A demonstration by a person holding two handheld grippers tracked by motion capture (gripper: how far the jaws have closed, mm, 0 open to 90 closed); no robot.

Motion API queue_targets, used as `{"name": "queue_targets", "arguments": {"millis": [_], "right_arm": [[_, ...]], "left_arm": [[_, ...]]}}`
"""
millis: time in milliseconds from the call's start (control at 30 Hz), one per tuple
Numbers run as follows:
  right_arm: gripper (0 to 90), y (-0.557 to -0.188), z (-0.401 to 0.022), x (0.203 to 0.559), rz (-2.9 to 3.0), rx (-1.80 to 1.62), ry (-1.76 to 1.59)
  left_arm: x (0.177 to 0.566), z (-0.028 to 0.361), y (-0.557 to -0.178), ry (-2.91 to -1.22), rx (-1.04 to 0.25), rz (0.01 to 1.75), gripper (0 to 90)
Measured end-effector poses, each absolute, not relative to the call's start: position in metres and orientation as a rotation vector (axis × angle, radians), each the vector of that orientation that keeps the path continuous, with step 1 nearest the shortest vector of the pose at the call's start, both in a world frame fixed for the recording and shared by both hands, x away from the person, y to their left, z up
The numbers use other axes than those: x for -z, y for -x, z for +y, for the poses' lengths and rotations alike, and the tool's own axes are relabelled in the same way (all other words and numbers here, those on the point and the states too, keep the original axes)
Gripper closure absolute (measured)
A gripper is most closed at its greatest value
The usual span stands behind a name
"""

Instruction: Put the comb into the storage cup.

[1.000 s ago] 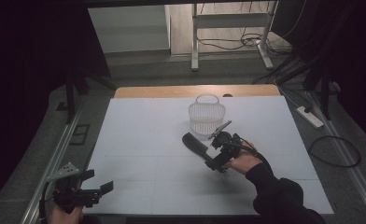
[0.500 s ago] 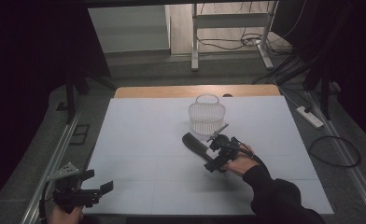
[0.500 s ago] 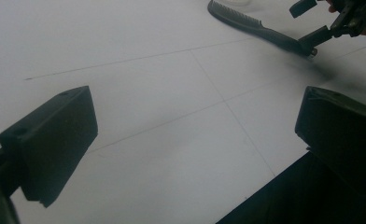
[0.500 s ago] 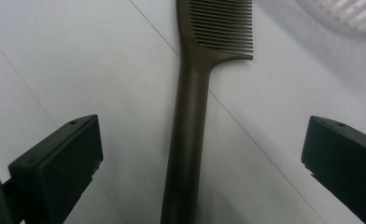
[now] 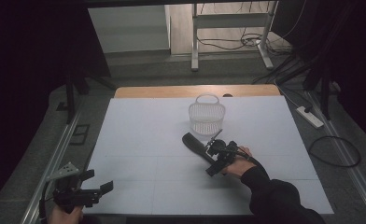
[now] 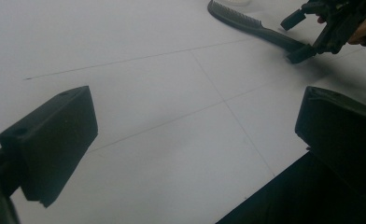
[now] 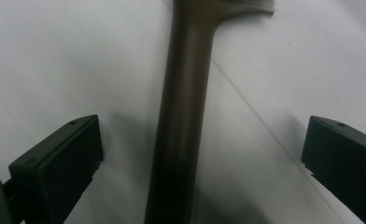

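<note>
Jaws of the right gripper (image 5: 217, 158) stand wide apart, one on each side of the handle of a black comb (image 5: 196, 144), with a clear gap of table showing between each jaw and the handle in the right gripper view (image 7: 179, 116). The comb lies flat on the white table (image 5: 139, 135), right of centre, its toothed end pointing far-left and its handle toward the right hand (image 5: 239, 165) that holds the gripper. Just beyond the comb's far end stands a white lattice basket (image 5: 207, 115), upright, with its handle raised. Jaws of the left gripper (image 5: 95, 184) are likewise apart and grip nothing; this gripper hangs at the near-left corner of the table, well apart from the comb. In the left gripper view the comb (image 6: 251, 25) and the right gripper (image 6: 314, 28) appear at the far right.
</note>
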State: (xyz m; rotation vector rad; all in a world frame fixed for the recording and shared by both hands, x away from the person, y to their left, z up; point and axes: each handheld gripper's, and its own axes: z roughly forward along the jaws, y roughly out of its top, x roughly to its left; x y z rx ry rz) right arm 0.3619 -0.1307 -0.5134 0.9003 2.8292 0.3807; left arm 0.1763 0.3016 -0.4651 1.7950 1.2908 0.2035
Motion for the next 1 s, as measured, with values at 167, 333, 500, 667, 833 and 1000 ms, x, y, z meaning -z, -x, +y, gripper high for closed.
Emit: {"name": "queue_targets", "arguments": {"millis": [167, 333, 500, 667, 833, 1000], "right_arm": [[0.0, -0.363, -0.132, 0.514, 2.831, -0.389, -0.947], [2.0, -0.363, -0.132, 0.513, 2.833, -0.389, -0.959], [14.9, -0.364, -0.130, 0.509, 2.827, -0.403, -0.958], [33.6, -0.364, -0.128, 0.504, 2.827, -0.434, -0.942], [51.5, -0.365, -0.128, 0.501, 2.837, -0.447, -0.913], [72.0, -0.363, -0.127, 0.500, 2.859, -0.448, -0.873]], "left_arm": [[0.465, 0.301, -0.176, -1.796, -0.202, 1.292, 0.0], [0.465, 0.301, -0.177, -1.796, -0.202, 1.292, 0.0], [0.465, 0.301, -0.177, -1.798, -0.200, 1.292, 0.0], [0.465, 0.301, -0.177, -1.798, -0.200, 1.293, 0.0], [0.465, 0.301, -0.177, -1.799, -0.200, 1.293, 0.0], [0.465, 0.301, -0.177, -1.799, -0.201, 1.293, 0.0]]}}
